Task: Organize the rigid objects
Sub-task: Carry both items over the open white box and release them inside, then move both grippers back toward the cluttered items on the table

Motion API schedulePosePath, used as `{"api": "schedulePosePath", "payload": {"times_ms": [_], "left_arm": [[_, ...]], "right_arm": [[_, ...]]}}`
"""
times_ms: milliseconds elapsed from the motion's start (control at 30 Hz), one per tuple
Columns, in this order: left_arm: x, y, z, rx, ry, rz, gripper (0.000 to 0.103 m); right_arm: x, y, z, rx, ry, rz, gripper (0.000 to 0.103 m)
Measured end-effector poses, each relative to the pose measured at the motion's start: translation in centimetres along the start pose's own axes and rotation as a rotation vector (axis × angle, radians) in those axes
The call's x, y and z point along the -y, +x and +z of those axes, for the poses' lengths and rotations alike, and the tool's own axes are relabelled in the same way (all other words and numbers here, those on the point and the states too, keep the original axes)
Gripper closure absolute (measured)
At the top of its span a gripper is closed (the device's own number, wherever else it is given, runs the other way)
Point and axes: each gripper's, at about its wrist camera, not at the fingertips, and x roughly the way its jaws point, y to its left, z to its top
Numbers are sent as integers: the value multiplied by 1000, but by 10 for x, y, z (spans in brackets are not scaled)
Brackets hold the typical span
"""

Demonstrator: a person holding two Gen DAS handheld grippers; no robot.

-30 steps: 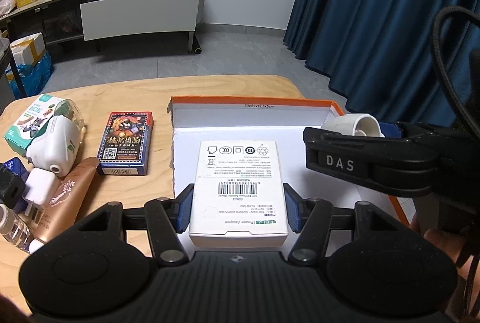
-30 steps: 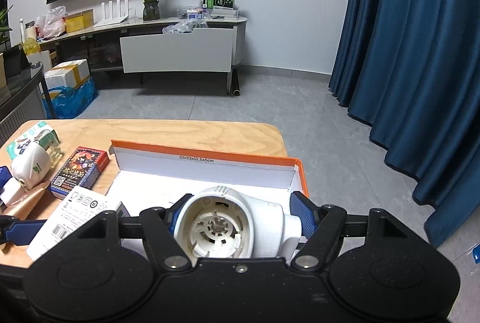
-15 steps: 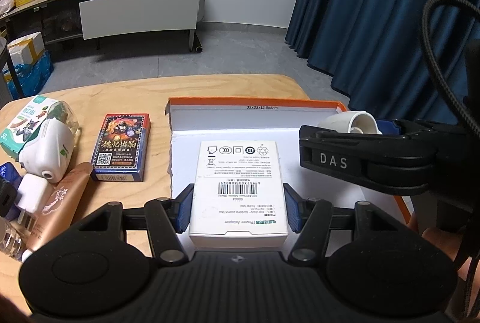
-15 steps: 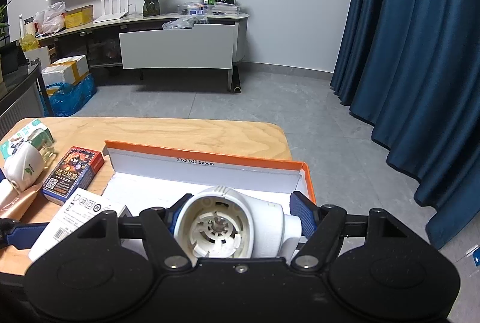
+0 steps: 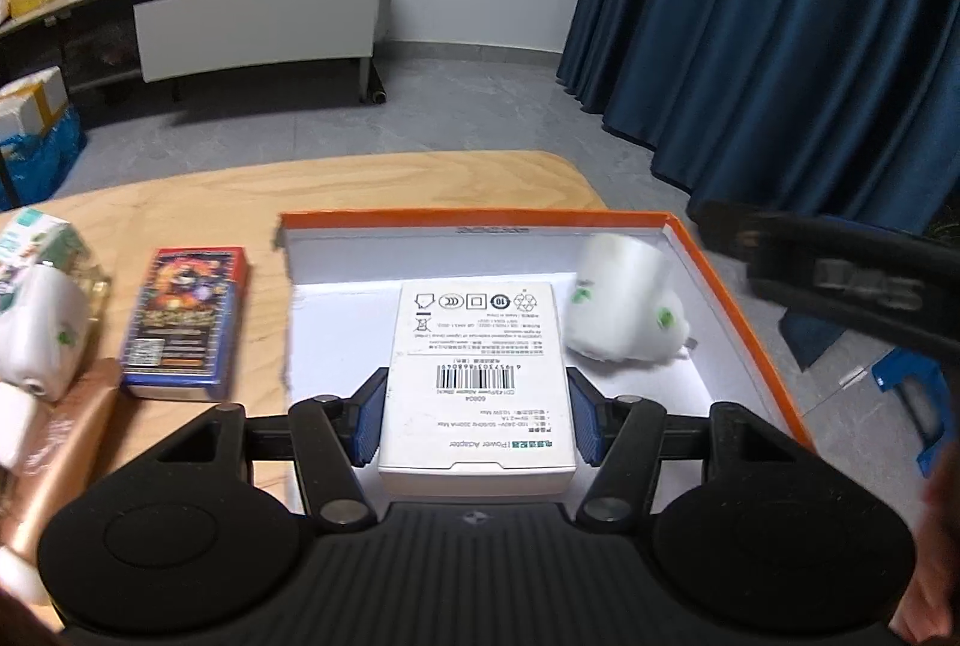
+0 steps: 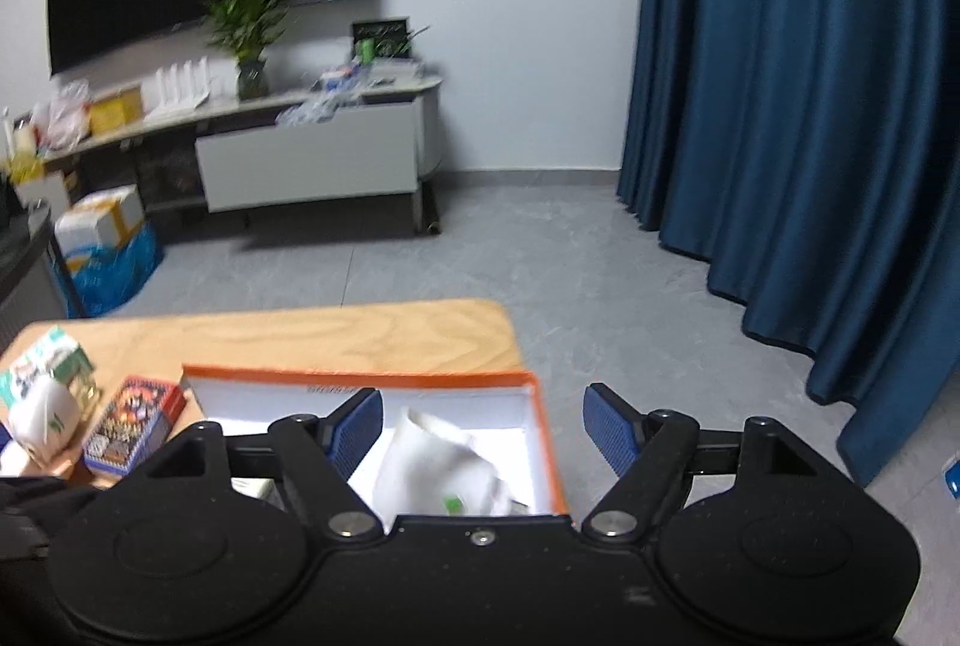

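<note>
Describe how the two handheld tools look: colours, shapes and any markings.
Both are matte black plastic. The left tool has a ribbed central body, two round discs either side, angled link arms with silver pivot screws, and blue textured pads. The right tool matches, with blue pads. Seen from the left camera, its side carries blurred pale lettering.

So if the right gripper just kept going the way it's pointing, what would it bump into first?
Probably the white plastic object lying in the orange-edged box. The right gripper, jaws opening, has it just ahead and below, though depth is unclear.
</note>
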Motion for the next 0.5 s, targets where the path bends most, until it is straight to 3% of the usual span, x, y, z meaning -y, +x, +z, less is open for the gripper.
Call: {"api": "schedulePosePath", "payload": {"times_ms": [33, 133, 500], "left_arm": [[1, 2, 1, 0, -1, -4, 43], [5, 4, 3, -12, -11, -3, 19], [-8, -44, -4, -15, 23, 63, 6]], "right_arm": [[3, -4, 2, 6, 3, -14, 14], [6, -15, 0, 13, -8, -29, 13], [-1, -42, -13, -28, 21, -29, 6]]}}
